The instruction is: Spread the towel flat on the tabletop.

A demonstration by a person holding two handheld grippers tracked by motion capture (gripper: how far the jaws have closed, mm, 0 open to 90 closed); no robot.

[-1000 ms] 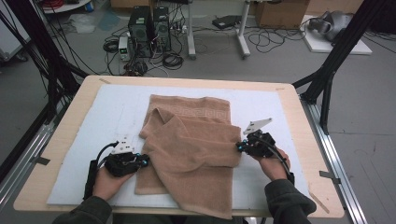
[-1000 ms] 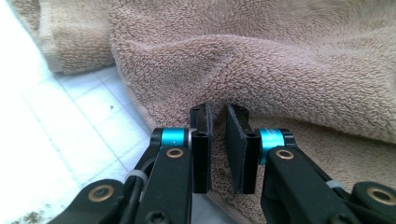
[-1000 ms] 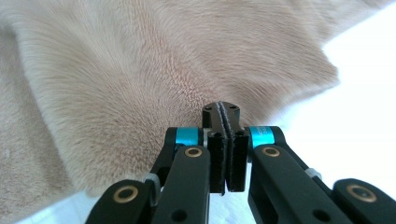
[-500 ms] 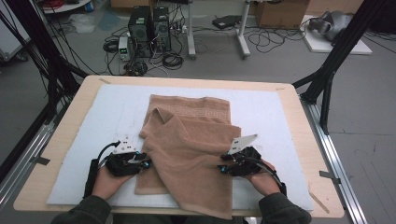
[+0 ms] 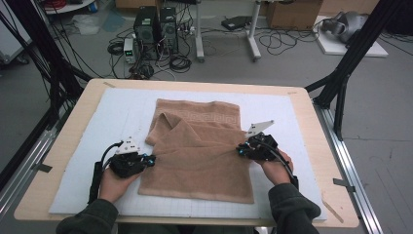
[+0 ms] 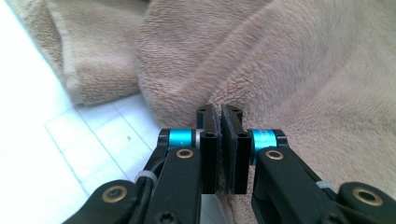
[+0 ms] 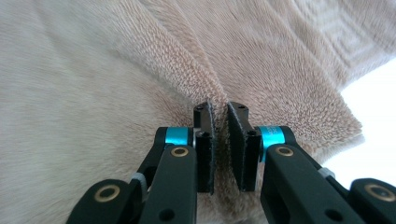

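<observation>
My table (image 5: 311, 141) carries a white mat (image 5: 97, 126), and the tan towel (image 5: 199, 146) lies in the middle of that mat, partly folded, one flap slanting across its near half. Left of the towel, my left claw (image 5: 150, 160) sits at the towel's left edge; in the left gripper view its jaws have just been closing and stand nearly together, pinching a thin bit of towel (image 6: 280, 70) edge. Right of the towel, my right claw (image 5: 240, 150) bites the right edge; in the right gripper view its jaws have just been closing too, narrow now, a ridge of towel (image 7: 116, 93) caught between them.
</observation>
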